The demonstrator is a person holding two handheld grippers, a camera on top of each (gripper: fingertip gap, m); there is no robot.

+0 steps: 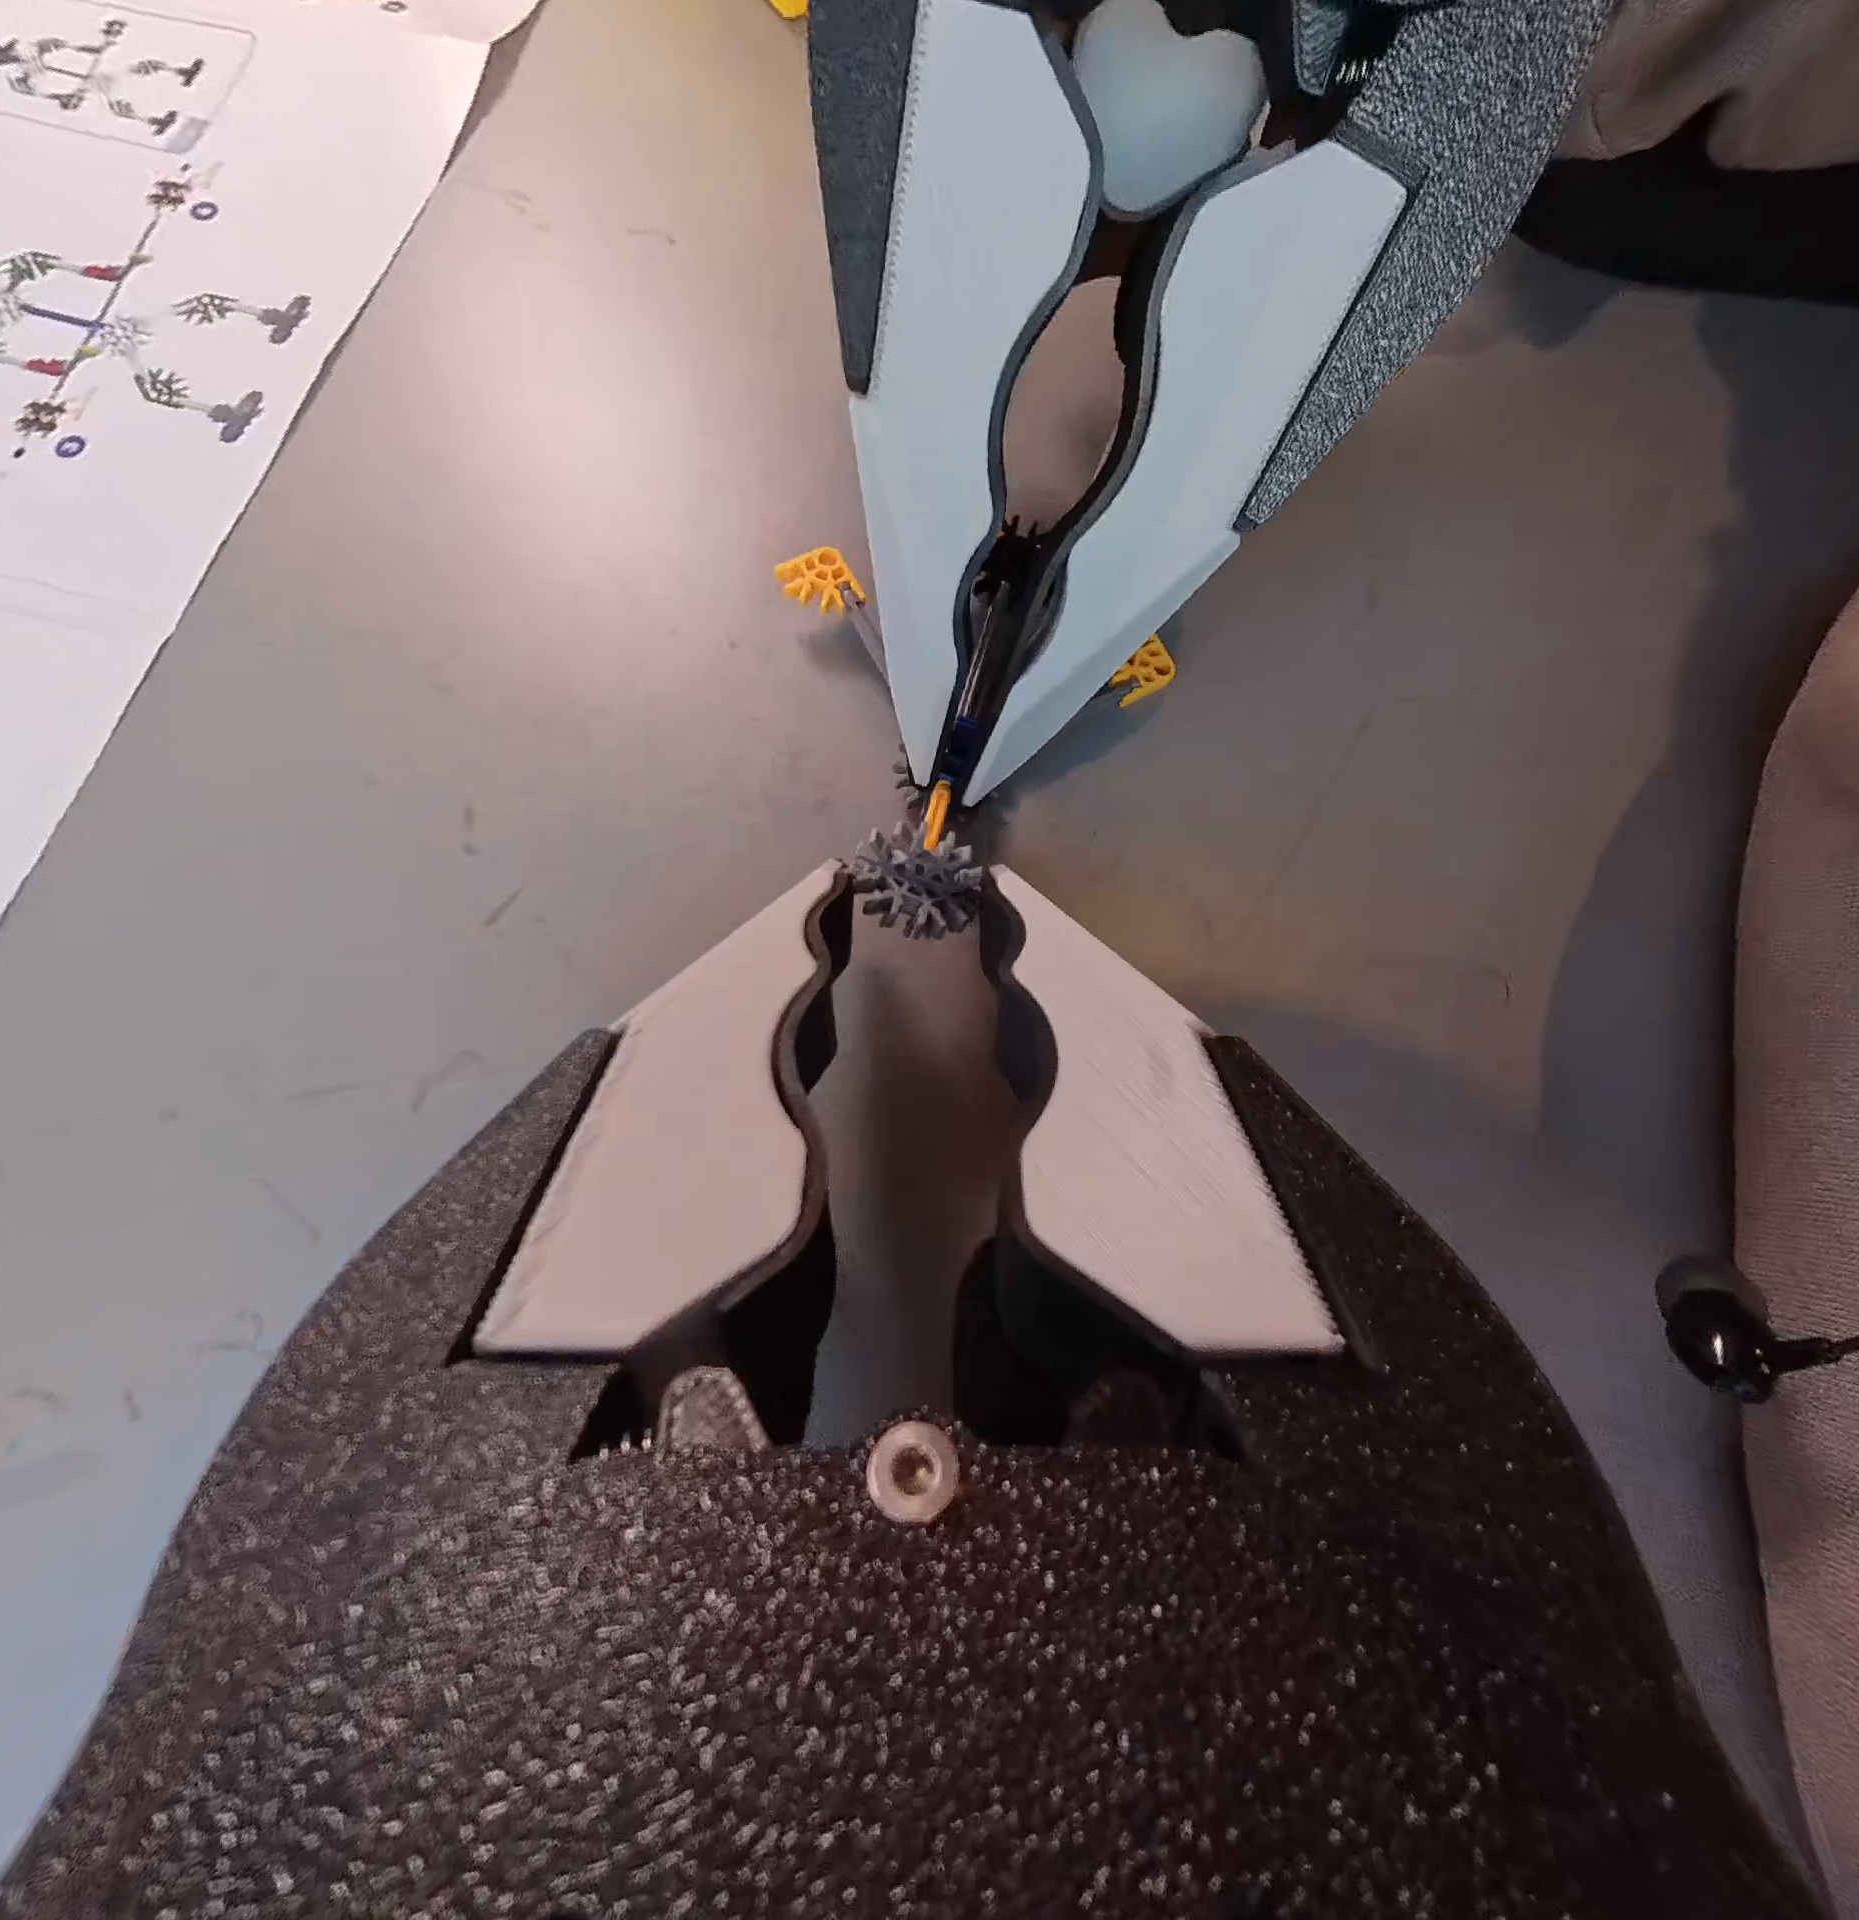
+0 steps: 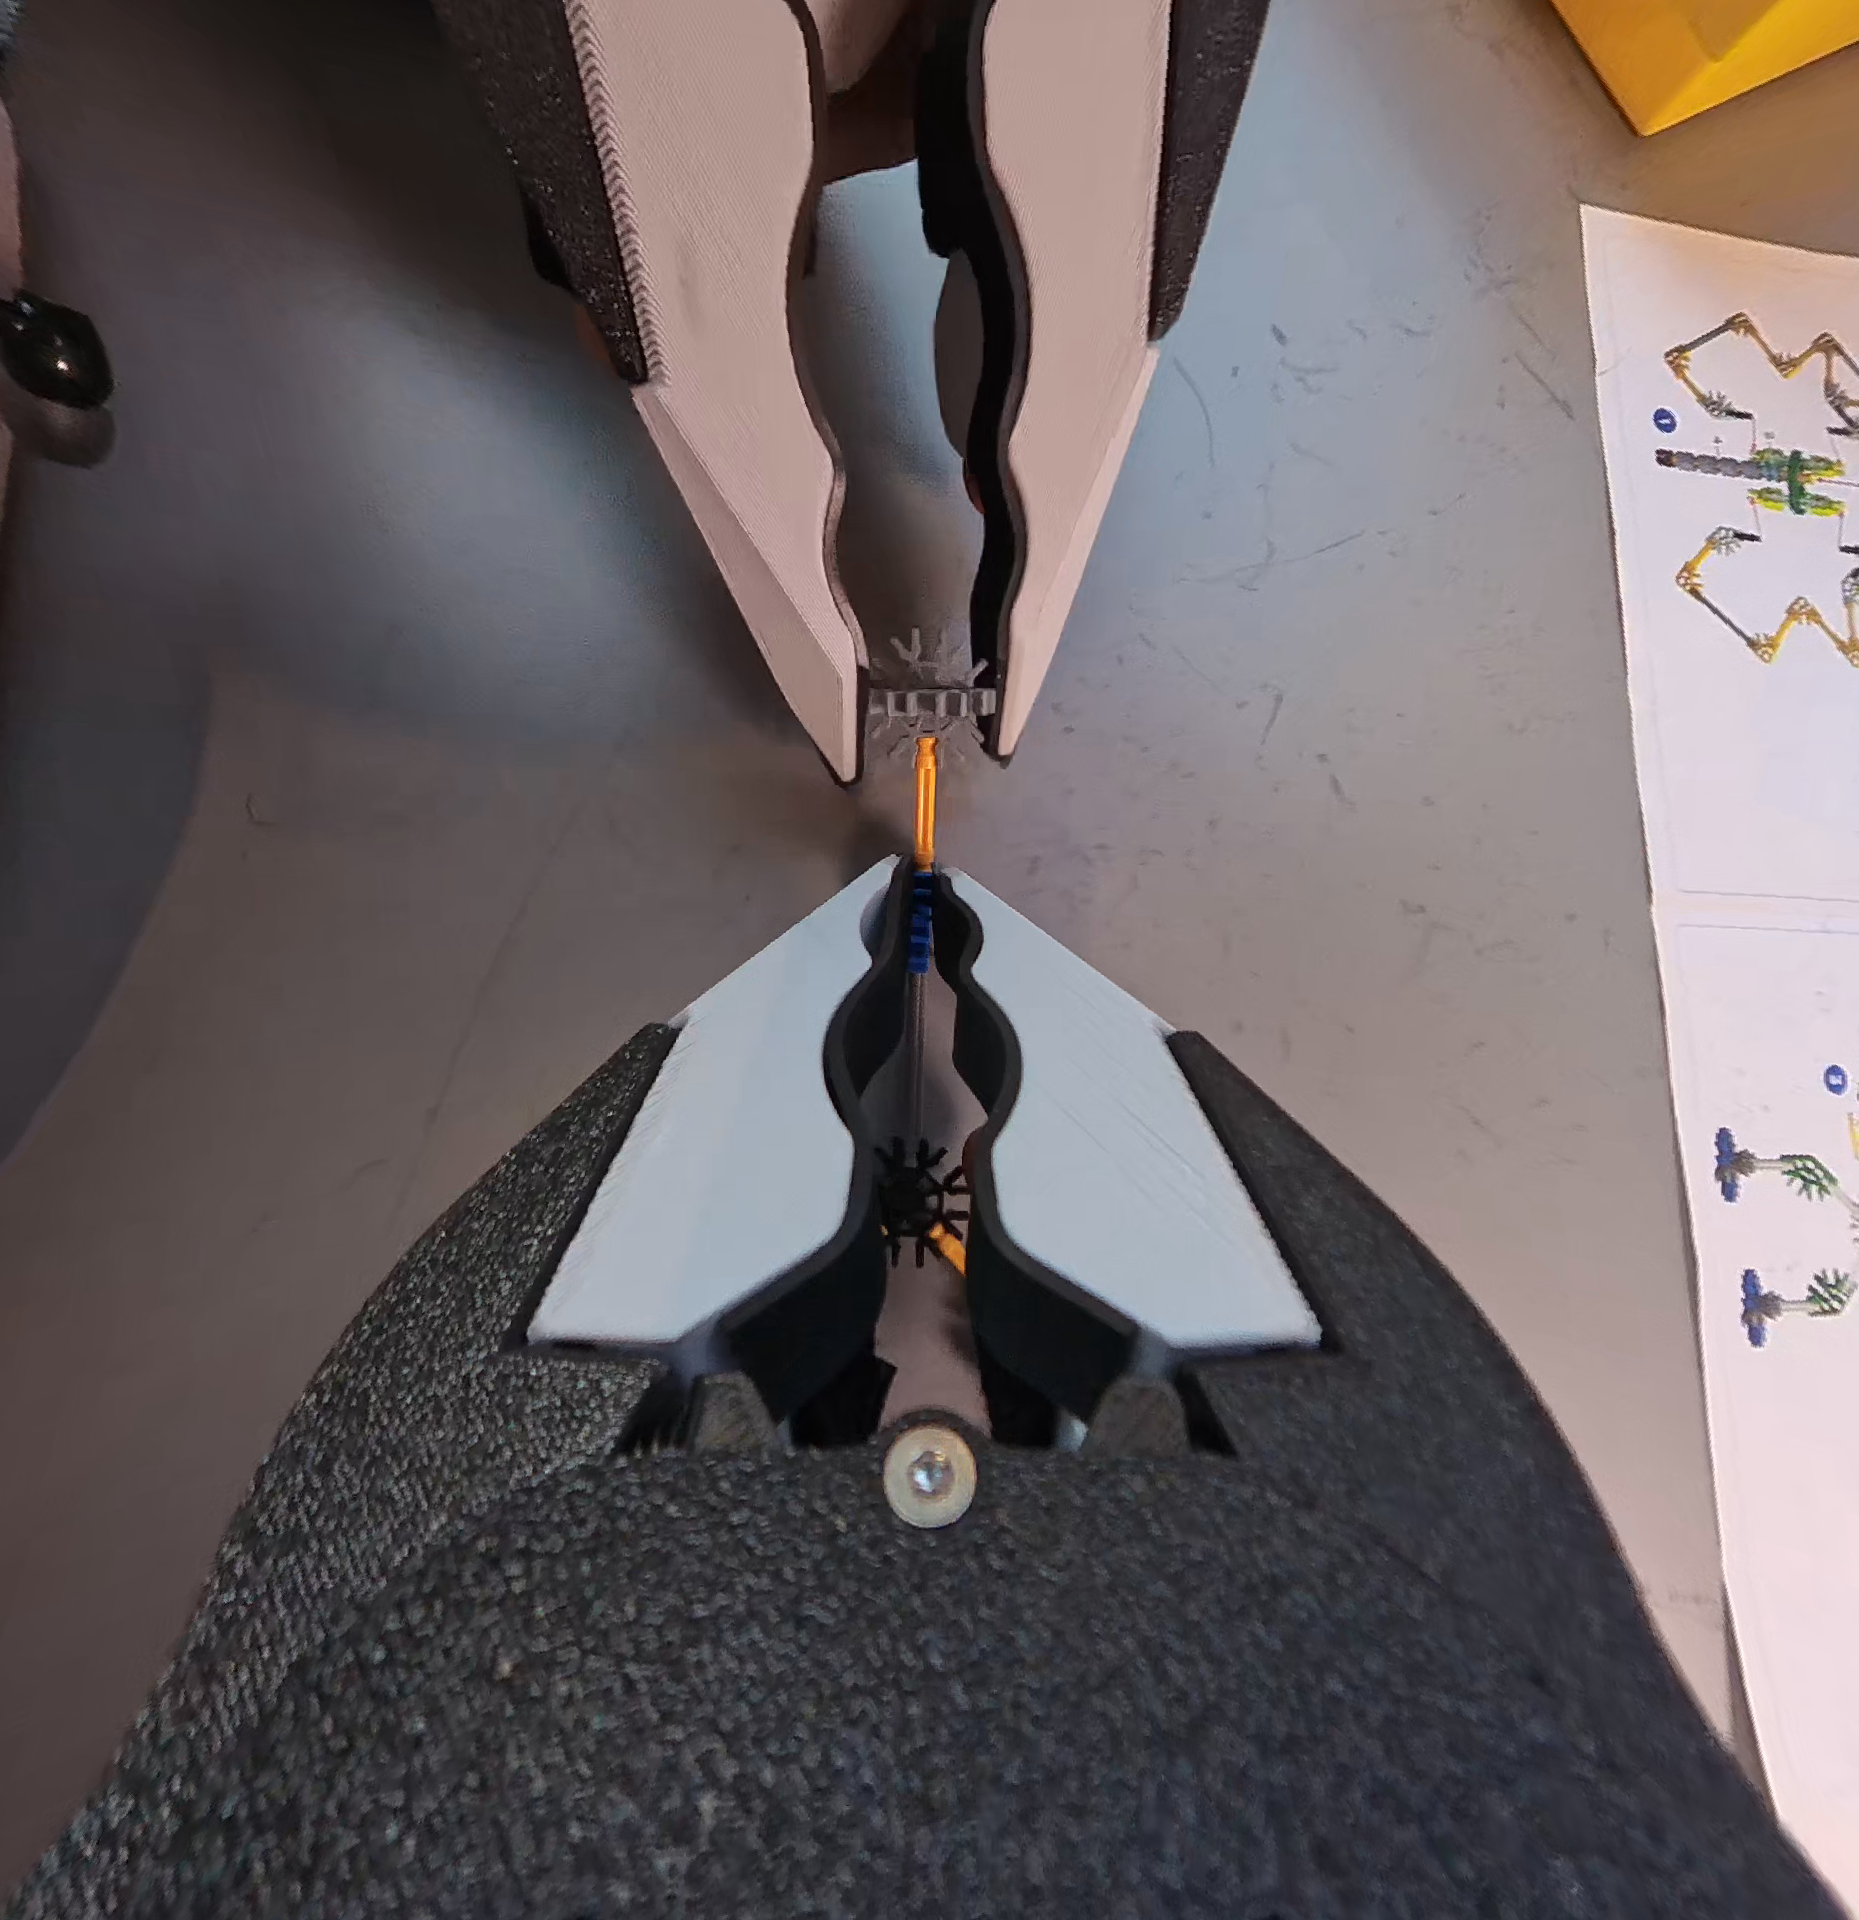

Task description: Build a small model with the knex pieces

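My left gripper [image 1: 917, 883] has pale beige fingers and is shut on a grey snowflake-shaped connector [image 1: 920, 885]. My right gripper [image 2: 920, 868], with light blue fingers, faces it tip to tip and is shut on a thin rod assembly. That assembly has a blue ribbed piece [image 2: 920, 920] at the fingertips, a grey rod, and a black snowflake connector [image 2: 920, 1195] deep between the fingers. Its short yellow rod [image 2: 925, 800] sticks out and its end meets the grey connector [image 2: 930, 701]. The yellow rod also shows in the left wrist view [image 1: 937, 812]. Both grippers hover just above the grey table [image 1: 489, 831].
A printed instruction sheet [image 1: 125, 312] lies at the table's left; it also shows in the right wrist view [image 2: 1777, 831]. Two yellow connectors [image 1: 819, 577] [image 1: 1143, 665] lie beside the right gripper. A yellow box [image 2: 1714, 52] stands at the far corner. A person's clothing with a black cord bead [image 1: 1725, 1351] is at the right. Less than 4 cm separates the two grippers' tips.
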